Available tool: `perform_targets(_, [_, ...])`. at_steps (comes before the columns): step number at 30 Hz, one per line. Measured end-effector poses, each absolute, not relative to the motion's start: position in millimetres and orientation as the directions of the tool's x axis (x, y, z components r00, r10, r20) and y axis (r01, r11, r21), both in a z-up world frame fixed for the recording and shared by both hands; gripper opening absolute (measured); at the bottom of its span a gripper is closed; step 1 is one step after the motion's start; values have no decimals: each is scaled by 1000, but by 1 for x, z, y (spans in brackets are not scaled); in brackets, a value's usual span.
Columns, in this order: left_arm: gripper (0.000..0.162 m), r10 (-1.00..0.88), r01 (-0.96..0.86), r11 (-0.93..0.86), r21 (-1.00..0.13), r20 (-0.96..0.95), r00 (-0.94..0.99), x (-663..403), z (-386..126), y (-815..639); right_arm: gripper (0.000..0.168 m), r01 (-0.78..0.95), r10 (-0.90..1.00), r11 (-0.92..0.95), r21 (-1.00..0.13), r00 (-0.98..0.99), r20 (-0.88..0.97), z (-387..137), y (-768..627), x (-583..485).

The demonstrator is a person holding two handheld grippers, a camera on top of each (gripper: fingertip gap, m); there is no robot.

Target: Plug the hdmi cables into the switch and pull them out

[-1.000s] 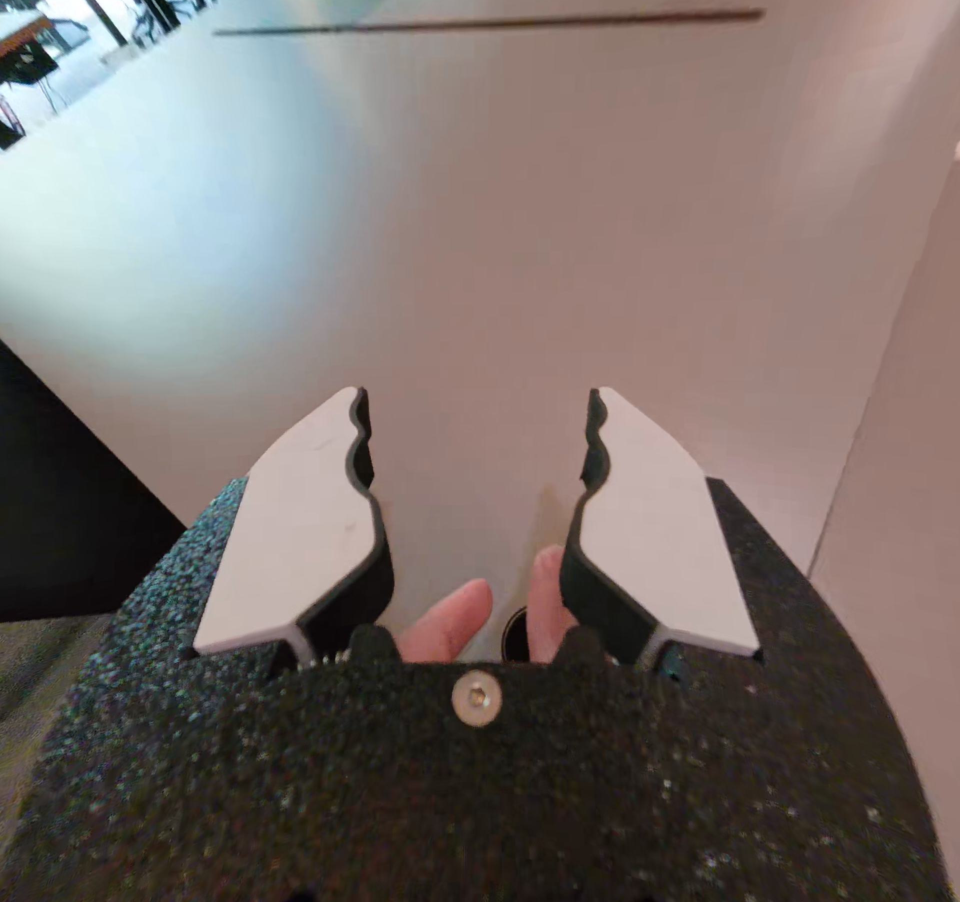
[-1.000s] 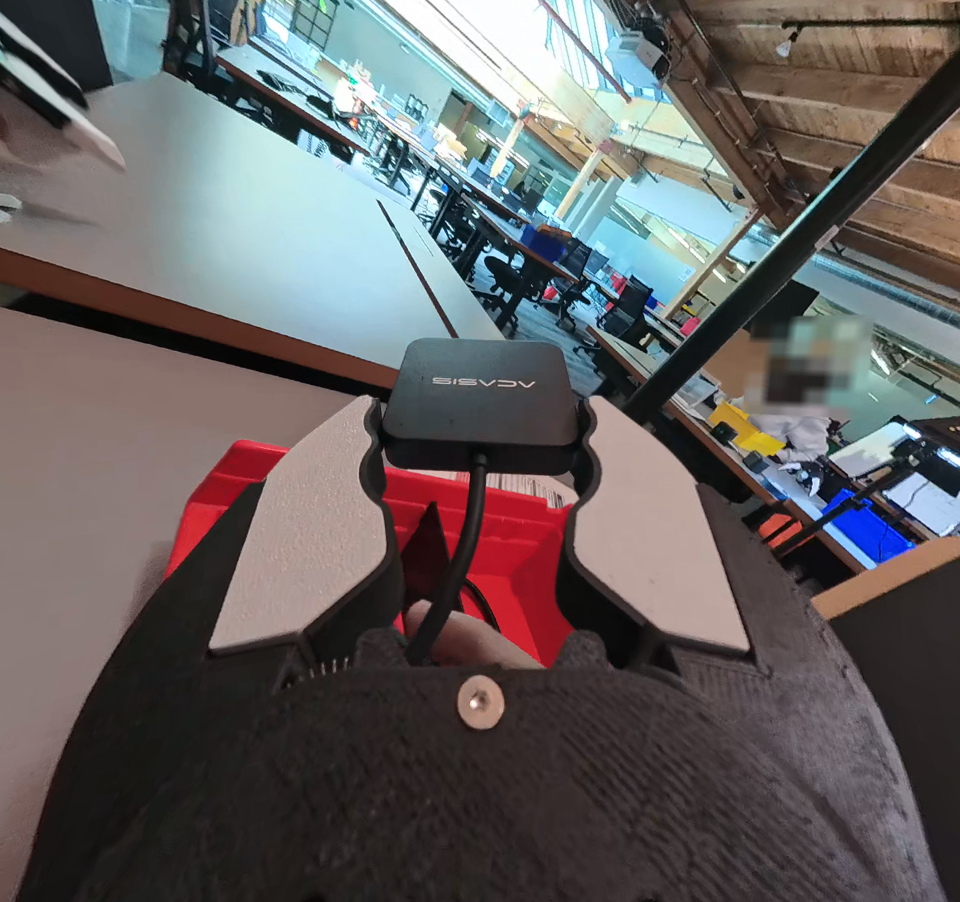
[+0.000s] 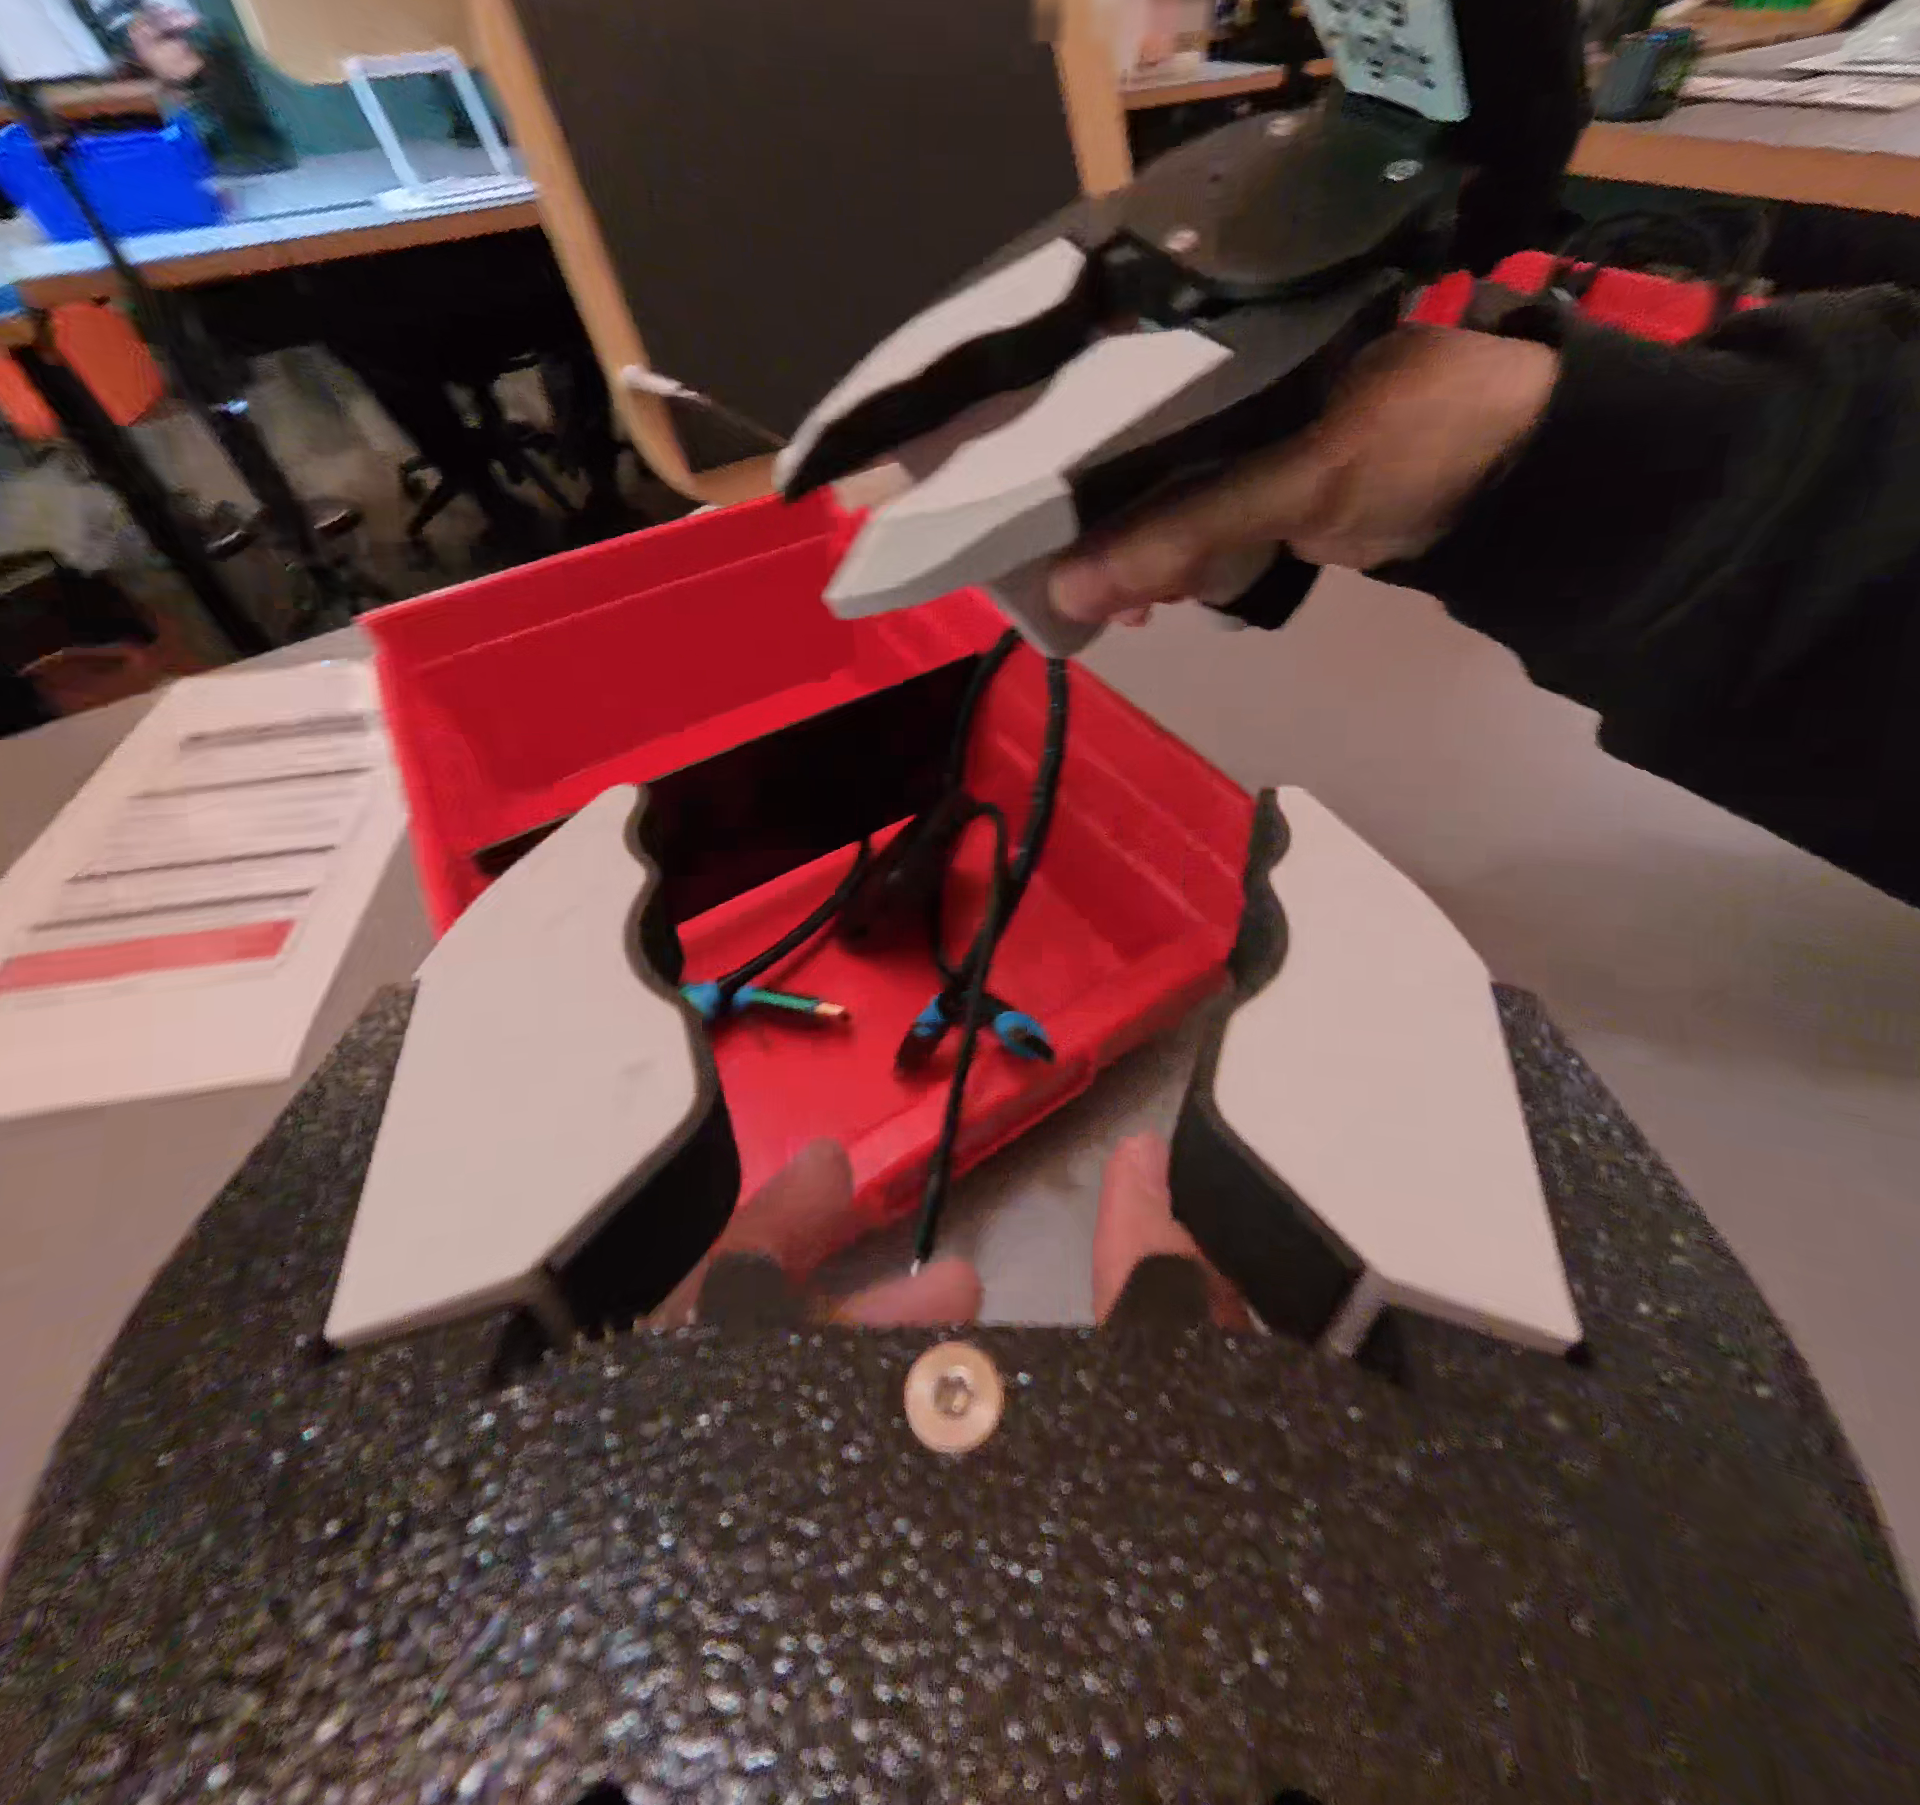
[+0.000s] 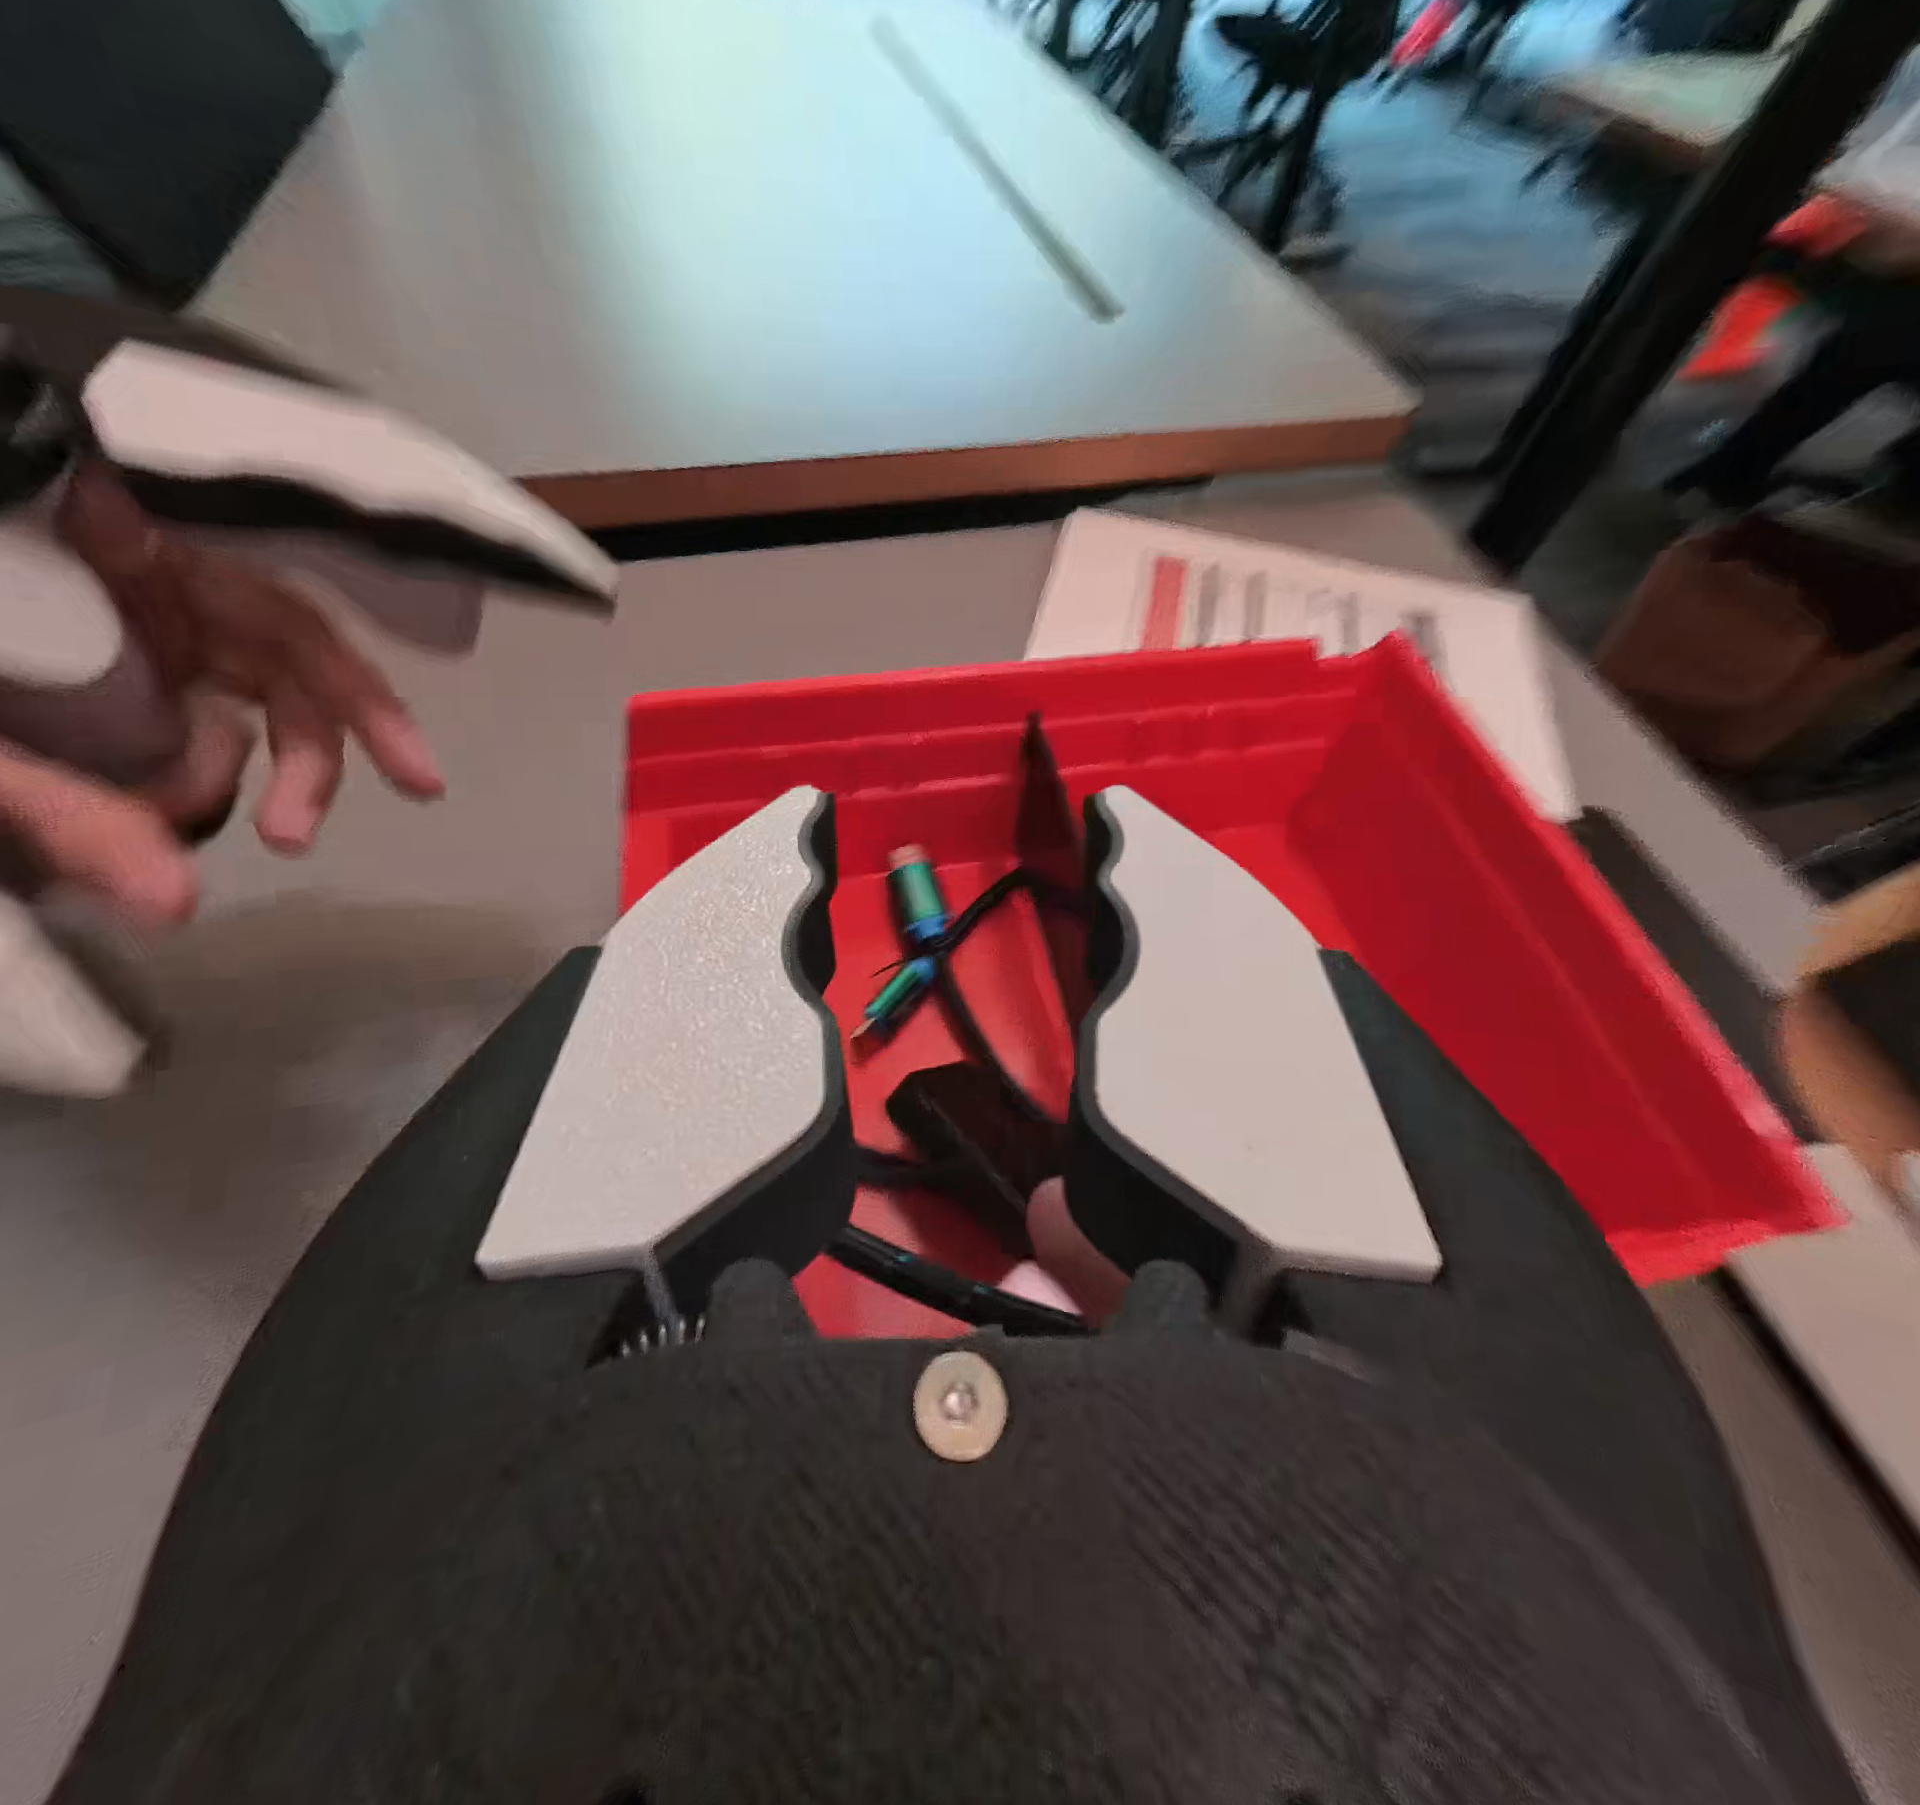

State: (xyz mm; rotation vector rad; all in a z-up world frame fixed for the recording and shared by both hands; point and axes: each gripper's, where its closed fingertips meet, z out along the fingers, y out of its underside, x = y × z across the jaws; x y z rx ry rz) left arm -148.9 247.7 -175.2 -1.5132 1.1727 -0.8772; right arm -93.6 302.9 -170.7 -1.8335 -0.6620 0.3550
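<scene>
A red plastic bin (image 3: 582, 716) sat on the grey table (image 3: 1455, 820). Inside lay thin black cables (image 4: 966, 914) with green and blue plugs, and a small black box (image 4: 966, 1121), maybe the switch. The left gripper (image 3: 951, 820) hung in front of the bin, spread wide and empty. The right gripper (image 4: 956, 820) hung over the bin, parted and gripping nothing. A thin black cord (image 3: 1049, 747) dangled under it.

The red bin (image 3: 644, 675) looks like smooth moulded plastic with a slight sheen. The left gripper (image 3: 951, 882) has a rough, speckled black body, matt grey finger plates and a shiny metal screw (image 3: 953, 1408). The right gripper (image 4: 956, 882) shows a ribbed matt black shell. The cables (image 3: 977, 934) are matt black, with glossy blue-green plug ends. The printed sheet (image 3: 197, 882) is paper, on a smooth matt grey table (image 3: 1558, 903)
</scene>
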Motion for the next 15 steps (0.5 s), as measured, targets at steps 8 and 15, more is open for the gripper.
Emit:
perform_targets(8, [95,-877,-548,213,-809,-406,258,-95,-264,260,50,237,519,-183,-954,848,111,-153,290,-46])
perform_targets(15, [105,-864,-566,126,-815,-370,341,-98,-275,282,43,-49,481,-134,-990,870,-109,-136,257,10])
